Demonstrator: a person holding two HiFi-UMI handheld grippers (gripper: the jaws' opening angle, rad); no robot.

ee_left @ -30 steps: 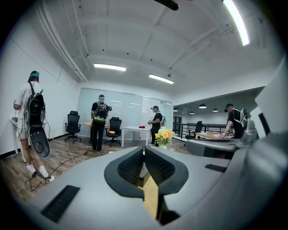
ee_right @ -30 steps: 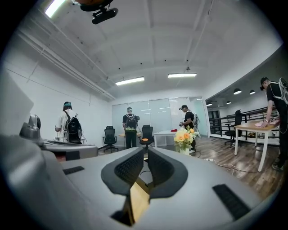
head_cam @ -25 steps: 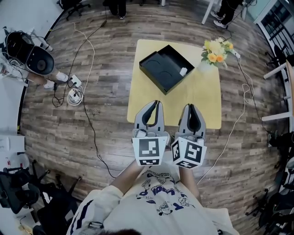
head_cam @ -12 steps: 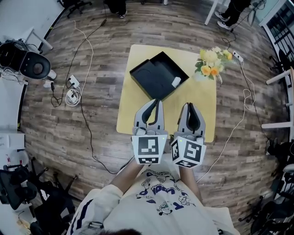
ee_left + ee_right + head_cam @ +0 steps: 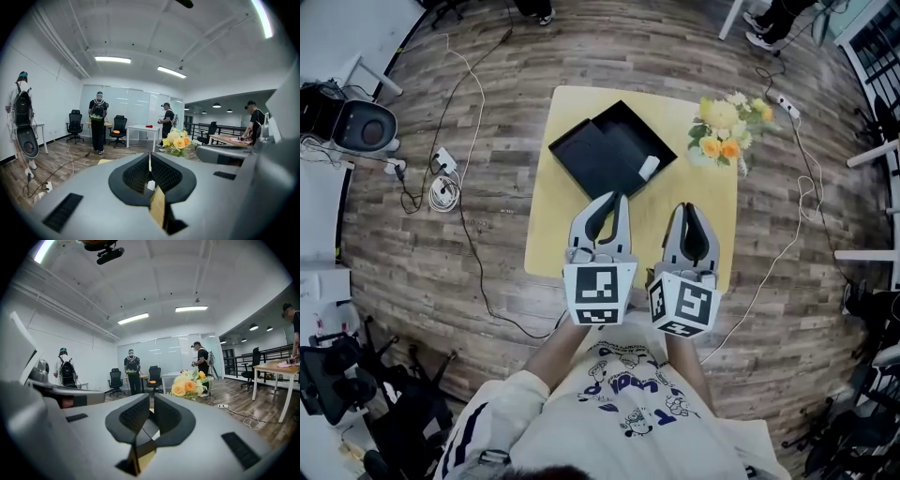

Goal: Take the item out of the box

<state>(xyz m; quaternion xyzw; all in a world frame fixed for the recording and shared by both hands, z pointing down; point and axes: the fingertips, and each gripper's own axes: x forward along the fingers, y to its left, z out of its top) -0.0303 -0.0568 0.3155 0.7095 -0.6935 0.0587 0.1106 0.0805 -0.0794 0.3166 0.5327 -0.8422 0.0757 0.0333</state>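
Left gripper (image 5: 622,199) and right gripper (image 5: 686,208) closed, empty, side by side near the box (image 5: 595,150) — our approach posture, we judge; white item (image 5: 648,168) lies inside, untouched.

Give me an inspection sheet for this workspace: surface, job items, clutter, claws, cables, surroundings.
Surface: yellow square table on a wooden floor.
Job's things: open black box on the table's far left; small white item in its right corner, not yet taken out.
Clutter: bouquet of yellow and orange flowers at the far right corner.
Grippers: left claw and right claw both shut, empty, side by side over the table's near part.
Cables: coiled white cable on the floor at left; power strip with cable at right.
Surroundings: people standing, office chairs.
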